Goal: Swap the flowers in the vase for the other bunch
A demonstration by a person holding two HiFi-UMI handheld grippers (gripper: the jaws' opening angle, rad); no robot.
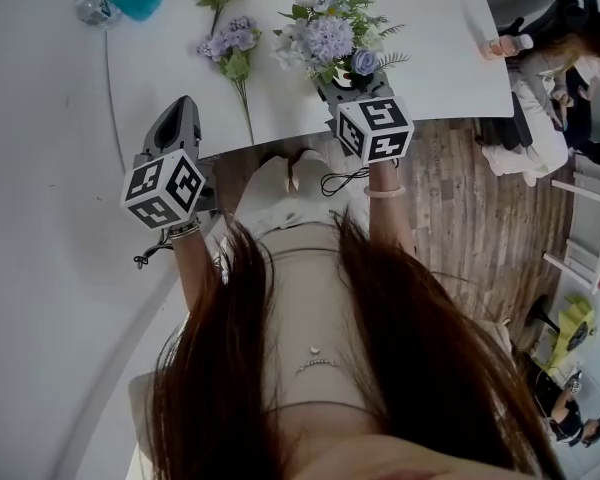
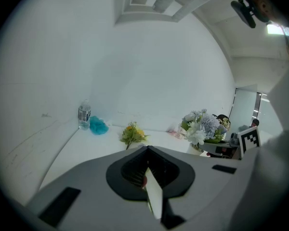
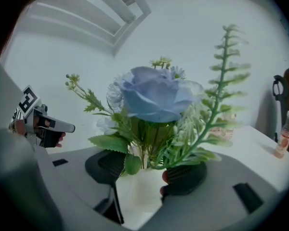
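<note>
The right gripper (image 1: 340,80) has its jaws loose around the white vase (image 3: 139,196) of blue and white flowers (image 3: 154,97) on the white surface (image 1: 160,73). The left gripper (image 2: 148,153) has its jaws clenched shut and empty.

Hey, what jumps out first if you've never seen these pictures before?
A pale blue rose fills the right gripper view, its bouquet standing in a white vase between the open jaws of the right gripper. On the white table, to its left in the head view, lies a loose bunch of purple and yellow flowers.
</note>
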